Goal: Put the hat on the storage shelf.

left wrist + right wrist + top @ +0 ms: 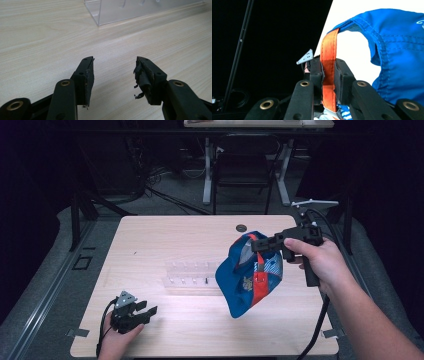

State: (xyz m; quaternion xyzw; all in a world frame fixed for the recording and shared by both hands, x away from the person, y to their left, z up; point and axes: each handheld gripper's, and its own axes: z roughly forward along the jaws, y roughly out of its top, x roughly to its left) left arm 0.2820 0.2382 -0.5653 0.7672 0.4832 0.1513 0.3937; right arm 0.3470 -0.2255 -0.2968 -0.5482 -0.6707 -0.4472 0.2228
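A blue cap (245,280) with an orange strap (259,277) hangs in the air over the right half of the table. My right gripper (255,244) is shut on the orange strap (328,75), which runs up between its jaws to the blue fabric (397,50). My left gripper (147,312) rests low at the table's front left, held by a hand, open with nothing between its fingers. In the left gripper view the gripper (113,72) stands wide apart above bare wood.
A clear plastic rack (190,275) with small pegs lies at the table's middle; its corner (100,12) lies ahead of the left gripper. A small dark round spot (241,227) sits near the far edge. Chair and desk legs (207,170) stand beyond the table.
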